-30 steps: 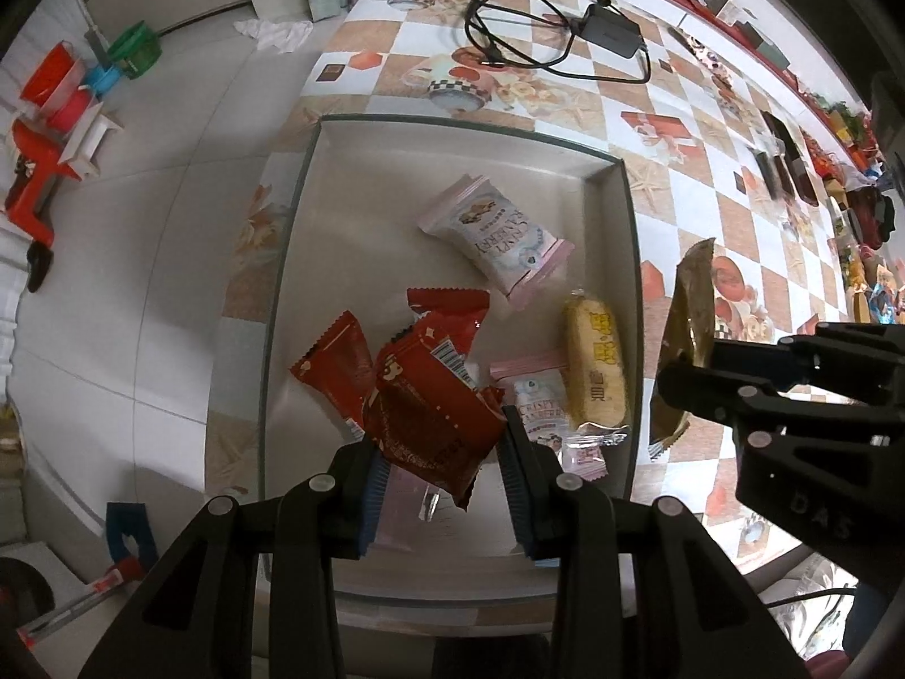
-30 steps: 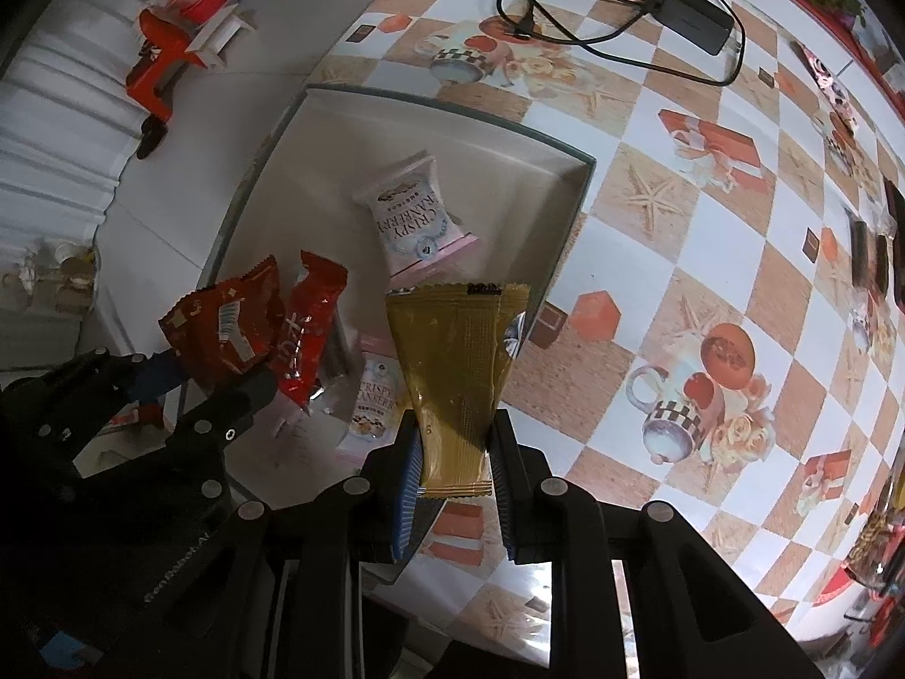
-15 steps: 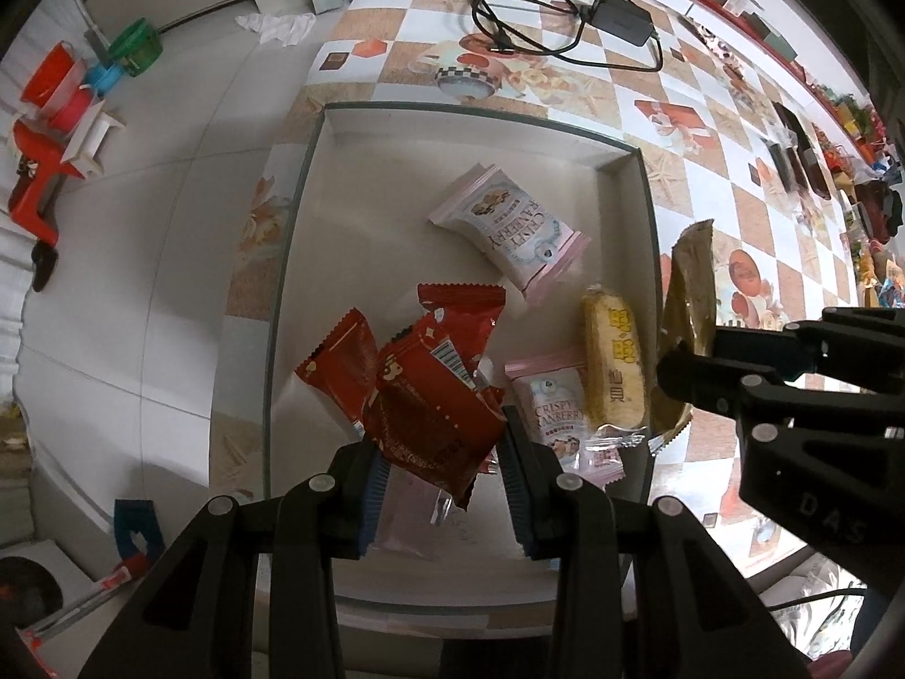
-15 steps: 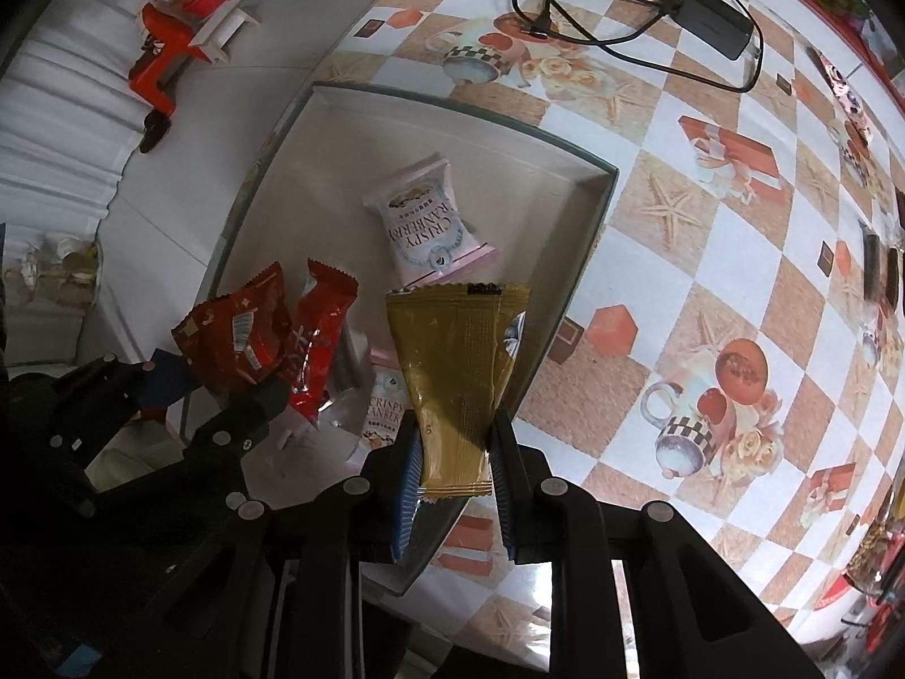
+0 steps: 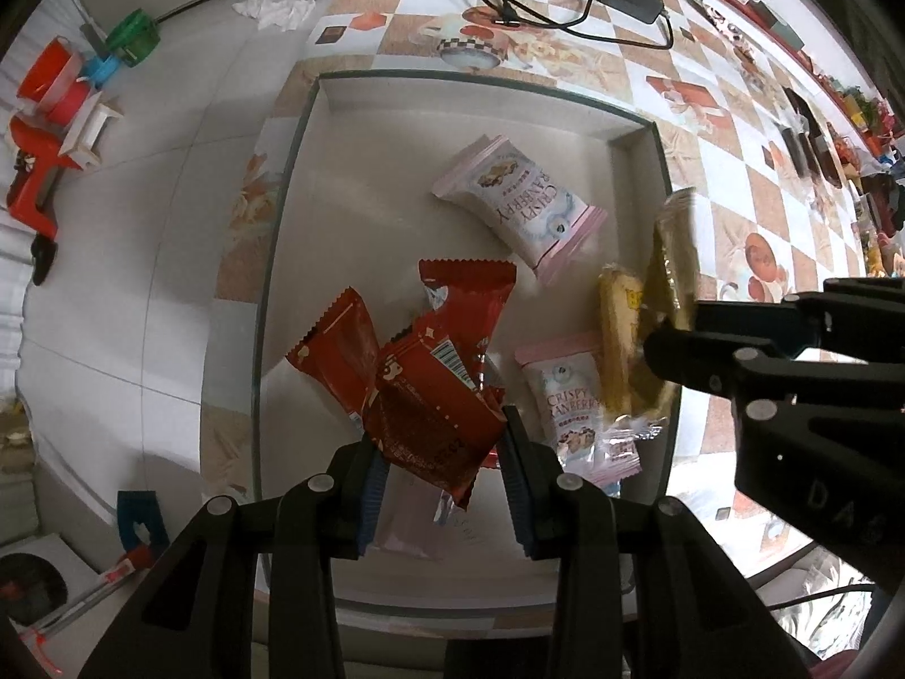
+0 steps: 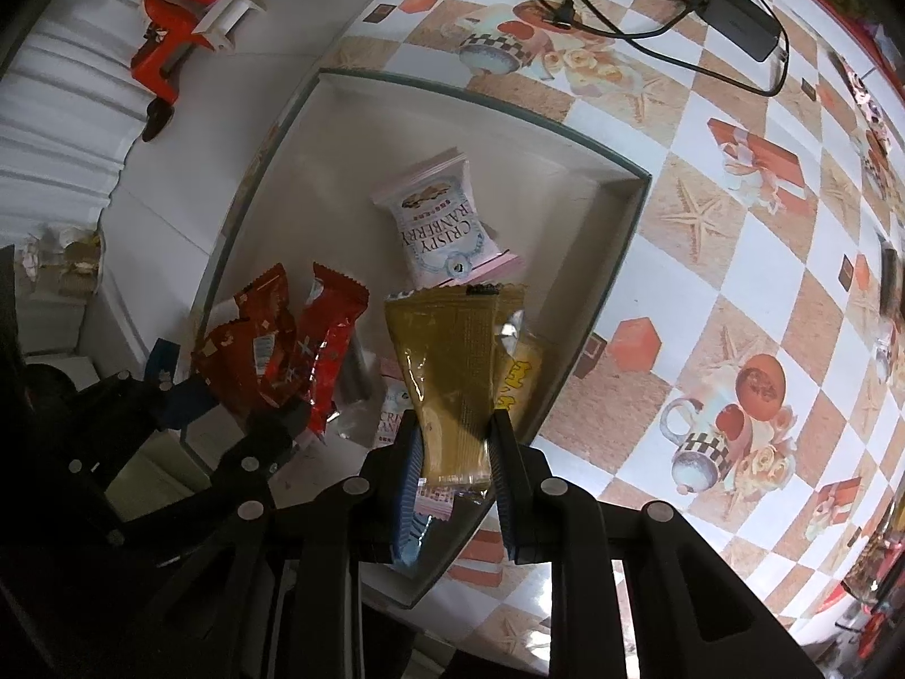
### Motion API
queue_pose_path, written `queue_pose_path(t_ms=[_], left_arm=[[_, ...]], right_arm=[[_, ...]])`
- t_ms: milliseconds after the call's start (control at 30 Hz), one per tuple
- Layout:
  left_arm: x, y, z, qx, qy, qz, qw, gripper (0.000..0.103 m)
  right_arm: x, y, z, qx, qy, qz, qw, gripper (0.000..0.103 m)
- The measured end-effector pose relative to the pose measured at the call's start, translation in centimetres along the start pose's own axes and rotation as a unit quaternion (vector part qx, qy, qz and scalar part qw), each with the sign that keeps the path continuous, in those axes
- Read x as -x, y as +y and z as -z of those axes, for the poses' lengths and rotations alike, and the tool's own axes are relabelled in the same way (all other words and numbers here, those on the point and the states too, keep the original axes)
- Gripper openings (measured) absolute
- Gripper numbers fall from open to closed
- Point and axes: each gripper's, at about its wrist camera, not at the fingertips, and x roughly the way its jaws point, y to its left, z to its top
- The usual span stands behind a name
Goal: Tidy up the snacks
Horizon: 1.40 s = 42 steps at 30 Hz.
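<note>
My left gripper [image 5: 444,447] is shut on a red snack packet [image 5: 430,402] and holds it above the near part of a shallow grey tray [image 5: 317,170]. My right gripper [image 6: 455,452] is shut on a gold snack packet [image 6: 452,362], held over the tray's right side; it also shows in the left wrist view [image 5: 670,266]. In the tray lie two red packets [image 5: 339,351], two pink Crispy Cranberry packets [image 5: 520,209] and a yellow packet [image 5: 619,339].
The tray [image 6: 622,215] sits at the left edge of a checkered table [image 6: 735,226], with floor beyond. A black cable and power adapter [image 6: 741,17] lie at the back. Red and green items [image 5: 51,90] stand on the floor at left.
Both grippers have moved in over the tray, still holding their packets. The gold packet has moved left from above the table to over the tray's right side.
</note>
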Motion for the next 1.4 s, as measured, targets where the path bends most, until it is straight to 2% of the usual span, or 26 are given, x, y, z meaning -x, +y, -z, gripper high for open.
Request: queue_pose_path(t_ms=[100, 167, 233, 300, 433, 467, 500, 567, 600, 700, 833, 867, 900, 1033, 1233, 1400], left_arm=[[-0.1, 0.0, 0.1, 0.0, 0.001, -0.004, 1.0, 0.045], [0.0, 0.0, 0.1, 0.002, 0.001, -0.005, 1.0, 0.064], [0.3, 0.0, 0.1, 0.003, -0.008, -0.007, 0.9999, 0.077], [0.7, 0.1, 0.1, 0.006, -0.016, -0.007, 0.9998, 0.08], [0.6, 0.2, -0.1, 0.011, -0.004, 0.015, 0.9998, 0.081], [0.7, 0.1, 0.0, 0.008, -0.005, 0.011, 0.9999, 0.084], [0.7, -0.1, 0.0, 0.005, -0.006, 0.004, 1.0, 0.085], [0.8, -0.5, -0.1, -0.009, -0.011, -0.016, 0.9998, 0.098], [0.9, -0.6, -0.2, -0.012, -0.013, -0.018, 0.9997, 0.103], [1.4, -1.0, -0.5, -0.017, -0.024, -0.02, 0.9994, 0.103], [2.5, -1.7, -0.8, -0.026, -0.047, -0.046, 0.9975, 0.103], [2.6, -1.8, -0.9, -0.027, -0.049, -0.053, 0.997, 0.103], [2.8, -1.9, -0.9, -0.027, -0.051, -0.056, 0.9968, 0.103], [2.9, -1.6, -1.2, -0.015, -0.035, -0.042, 0.9984, 0.103], [3.0, -2.3, -0.7, -0.03, -0.024, -0.049, 0.9981, 0.103], [3.2, -2.5, -0.4, -0.034, -0.025, -0.05, 0.9978, 0.103]], right_arm=[[-0.2, 0.2, -0.2, 0.003, 0.005, -0.003, 1.0, 0.025], [-0.3, 0.3, -0.2, 0.003, 0.008, -0.004, 1.0, 0.025], [-0.4, 0.4, -0.3, 0.002, 0.009, -0.004, 1.0, 0.025], [-0.4, 0.4, 0.0, 0.002, 0.01, -0.001, 1.0, 0.025], [-0.4, 0.2, 0.3, 0.0, 0.011, 0.003, 1.0, 0.026], [-0.3, 0.1, 0.4, -0.001, 0.01, 0.004, 1.0, 0.032], [-0.2, 0.0, 0.4, -0.002, 0.009, 0.004, 1.0, 0.055], [0.3, -0.3, 0.7, -0.005, -0.002, 0.008, 1.0, 0.085], [0.7, -0.5, 0.8, -0.006, -0.01, 0.011, 1.0, 0.085], [1.1, -0.9, 0.8, -0.012, -0.013, 0.014, 1.0, 0.085], [1.7, -1.6, 1.0, -0.02, -0.02, 0.024, 0.999, 0.085], [1.9, -1.7, 1.2, -0.022, -0.025, 0.028, 0.999, 0.088], [2.1, -1.9, 1.3, -0.023, -0.028, 0.033, 0.999, 0.103], [3.4, -1.7, 1.8, -0.018, -0.053, 0.049, 0.997, 0.103], [4.8, -1.5, 2.1, -0.011, -0.08, 0.066, 0.995, 0.103], [5.2, -1.3, 2.4, -0.003, -0.086, 0.069, 0.994, 0.103]])
